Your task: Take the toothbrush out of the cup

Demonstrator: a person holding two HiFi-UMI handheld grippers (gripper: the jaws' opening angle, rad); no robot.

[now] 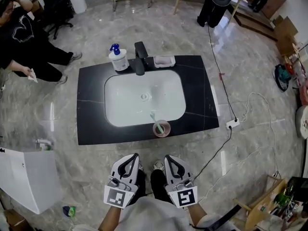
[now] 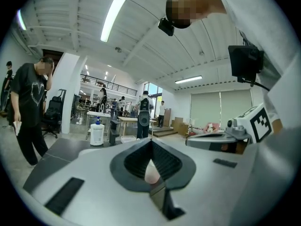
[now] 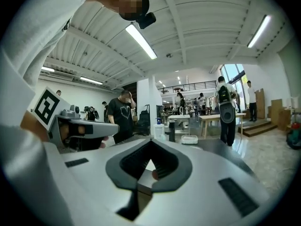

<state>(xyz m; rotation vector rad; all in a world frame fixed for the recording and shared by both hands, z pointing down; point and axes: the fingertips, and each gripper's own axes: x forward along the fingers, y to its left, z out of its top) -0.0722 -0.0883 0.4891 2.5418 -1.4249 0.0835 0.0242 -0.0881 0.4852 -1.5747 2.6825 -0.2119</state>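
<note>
Both closed tight and empty: grey-and-white left gripper (image 1: 134, 157) and right gripper (image 1: 170, 158), bottom centre. Slim pale toothbrush (image 1: 153, 116) stands in the translucent pink cup (image 1: 161, 128) straight above them, nearer the right gripper, leaning upper-left I think.

Overhead above sink (image 1: 124, 102), gripper views level

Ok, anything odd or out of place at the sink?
Nothing stands out. The cup stands upright at the front edge of the basin with the toothbrush in it; bottle, tap and dish stand behind.
</note>
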